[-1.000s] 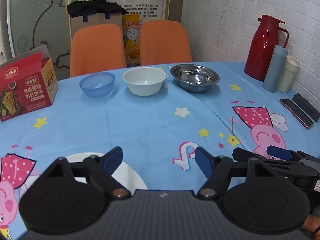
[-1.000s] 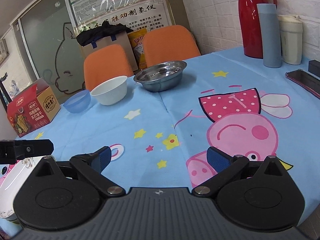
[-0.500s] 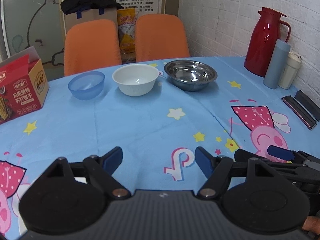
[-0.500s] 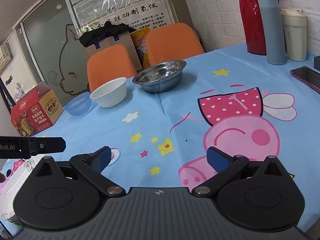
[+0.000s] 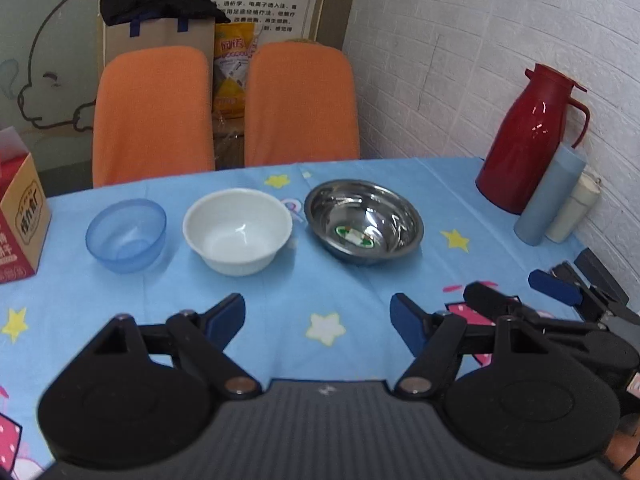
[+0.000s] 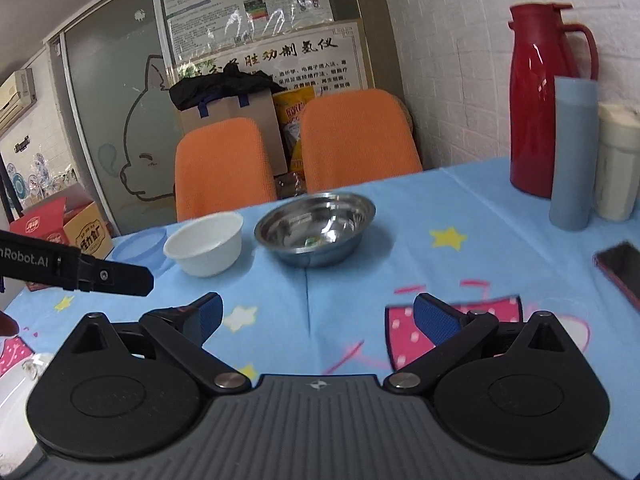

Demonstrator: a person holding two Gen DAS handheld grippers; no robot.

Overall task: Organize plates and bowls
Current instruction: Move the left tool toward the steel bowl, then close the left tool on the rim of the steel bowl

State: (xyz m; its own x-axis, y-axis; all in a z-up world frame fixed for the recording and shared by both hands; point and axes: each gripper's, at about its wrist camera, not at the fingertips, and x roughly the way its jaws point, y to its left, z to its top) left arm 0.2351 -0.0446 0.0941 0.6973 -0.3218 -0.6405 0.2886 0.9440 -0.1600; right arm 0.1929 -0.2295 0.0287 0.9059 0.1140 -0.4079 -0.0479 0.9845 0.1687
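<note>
Three bowls sit in a row at the far side of the surface (image 5: 360, 292), apart from each other, none stacked: blue bowl (image 5: 126, 235) on the left, white bowl (image 5: 237, 230) in the middle, steel bowl (image 5: 363, 222) on the right. Left gripper (image 5: 318, 318) has jaws apart, nothing between them, short of the white bowl. Right gripper (image 6: 316, 312) also has jaws spread and empty, facing the steel bowl (image 6: 315, 229).

Handling, judged: the blue one looks like thin translucent plastic, light and slightly flexible. The white one is glossy, likely ceramic or melamine, stiff, slick, chippable. The steel one is rigid, shiny, slippery, with a sticker inside at the bottom. Best hold for each is probably a rim pinch, one jaw inside and one outside the wall.

A white plate (image 6: 16, 396) edge shows low left in the right wrist view, mostly hidden.
</note>
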